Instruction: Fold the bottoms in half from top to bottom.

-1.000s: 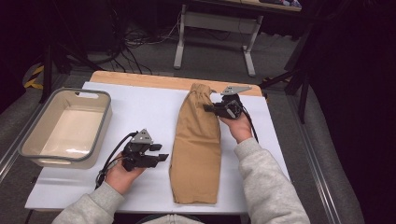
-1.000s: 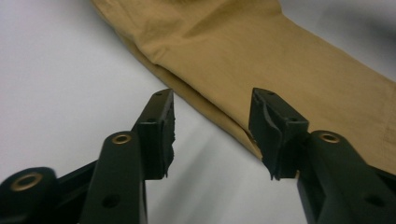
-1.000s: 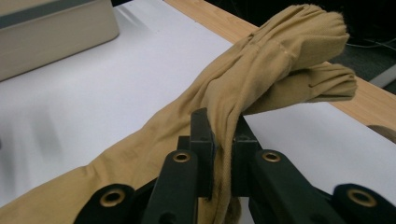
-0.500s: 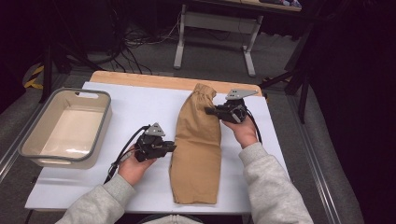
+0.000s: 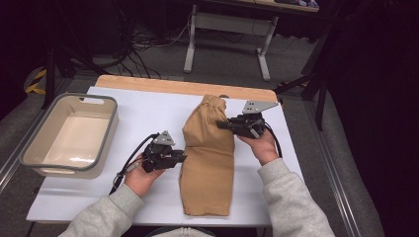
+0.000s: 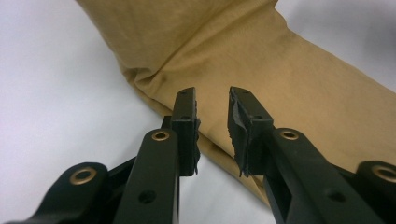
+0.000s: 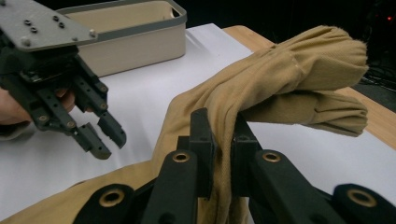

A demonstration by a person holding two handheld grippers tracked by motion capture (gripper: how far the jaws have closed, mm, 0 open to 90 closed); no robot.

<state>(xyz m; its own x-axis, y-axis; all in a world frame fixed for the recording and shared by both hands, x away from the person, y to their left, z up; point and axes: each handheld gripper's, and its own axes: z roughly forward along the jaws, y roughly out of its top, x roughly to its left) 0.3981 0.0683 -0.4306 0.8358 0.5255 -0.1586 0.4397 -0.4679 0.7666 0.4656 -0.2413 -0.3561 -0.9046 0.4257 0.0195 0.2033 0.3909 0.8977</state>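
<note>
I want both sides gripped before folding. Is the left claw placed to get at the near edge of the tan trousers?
Probably yes: the left claw sits at the tan trousers' edge, jaws slightly apart, nothing between.

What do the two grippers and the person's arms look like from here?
Both grippers, left gripper and right gripper, are black, with perforated jaws and brass-coloured pivot rivets. Each carries a grey three-cornered plate and trails a black cable. The person wears light grey sleeves.

The high view looks forward and down from above the person's side of the table (image 5: 148, 106). Each gripper view rides close behind its own jaws, near the tan cloth (image 5: 207, 158). All three share that cloth.
</note>
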